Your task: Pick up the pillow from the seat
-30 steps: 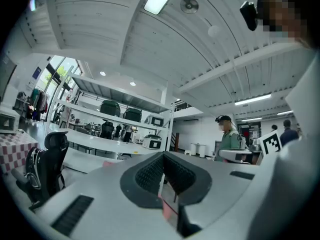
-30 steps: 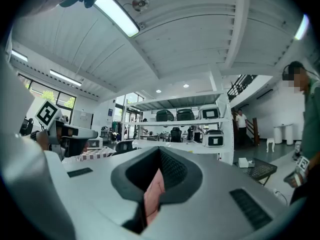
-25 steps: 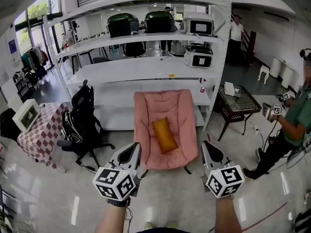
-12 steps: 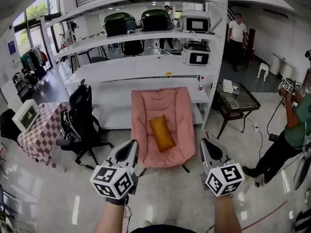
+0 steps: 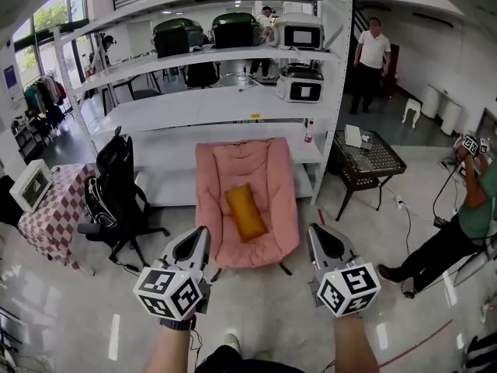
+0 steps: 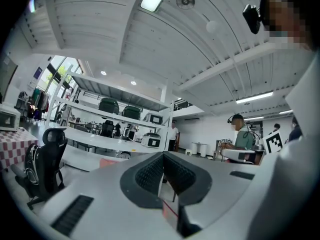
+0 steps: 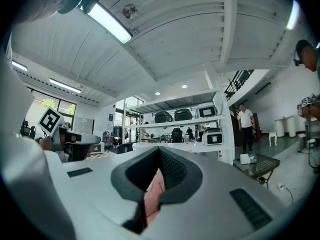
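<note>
left gripper (image 5: 197,233): grey shell, black ribbed pads | right gripper (image 5: 314,231): same | cubes (image 5: 171,294): black-white square markers

Open floor (image 5: 260,298) ran straight up to the front edge of the pink seat (image 5: 276,208), leaving a broad way in. A black office chair (image 5: 115,196) stood near its left side, a low dark bench (image 5: 380,158) off its right, and white shelving (image 5: 210,103) rose close behind.

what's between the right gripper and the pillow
In the head view, only the pink seat's front cushion and a strip of bare shiny floor lie between the right gripper and the orange pillow.
</note>
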Motion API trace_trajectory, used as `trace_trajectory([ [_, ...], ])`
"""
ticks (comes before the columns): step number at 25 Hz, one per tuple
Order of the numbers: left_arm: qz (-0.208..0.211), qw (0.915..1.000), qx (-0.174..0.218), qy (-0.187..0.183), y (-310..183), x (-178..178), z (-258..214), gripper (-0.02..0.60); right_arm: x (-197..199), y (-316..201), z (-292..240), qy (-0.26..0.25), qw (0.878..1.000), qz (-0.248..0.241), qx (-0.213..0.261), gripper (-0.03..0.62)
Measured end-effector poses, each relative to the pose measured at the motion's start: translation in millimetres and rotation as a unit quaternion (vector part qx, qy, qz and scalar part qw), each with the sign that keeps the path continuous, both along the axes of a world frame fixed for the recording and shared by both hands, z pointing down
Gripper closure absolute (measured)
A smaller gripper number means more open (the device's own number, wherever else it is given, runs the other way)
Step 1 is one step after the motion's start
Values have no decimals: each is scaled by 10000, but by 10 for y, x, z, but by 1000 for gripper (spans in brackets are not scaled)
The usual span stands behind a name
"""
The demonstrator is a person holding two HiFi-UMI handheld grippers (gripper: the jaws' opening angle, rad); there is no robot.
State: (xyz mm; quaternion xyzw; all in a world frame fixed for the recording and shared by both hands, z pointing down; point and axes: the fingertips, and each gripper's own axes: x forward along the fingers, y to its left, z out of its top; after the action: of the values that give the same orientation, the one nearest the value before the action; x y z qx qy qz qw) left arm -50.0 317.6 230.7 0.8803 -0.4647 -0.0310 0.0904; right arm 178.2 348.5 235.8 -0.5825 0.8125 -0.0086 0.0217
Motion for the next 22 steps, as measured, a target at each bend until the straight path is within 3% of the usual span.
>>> trace_trajectory([
  [12,-1,10000,-40,91,-549,-86,88,575,-96,-551,73,39,9999,33,-105,592],
  [22,-91,9998,-182,39,-1684,-466,369,575,-533,-1694,336,85,9995,-63,-305,592],
])
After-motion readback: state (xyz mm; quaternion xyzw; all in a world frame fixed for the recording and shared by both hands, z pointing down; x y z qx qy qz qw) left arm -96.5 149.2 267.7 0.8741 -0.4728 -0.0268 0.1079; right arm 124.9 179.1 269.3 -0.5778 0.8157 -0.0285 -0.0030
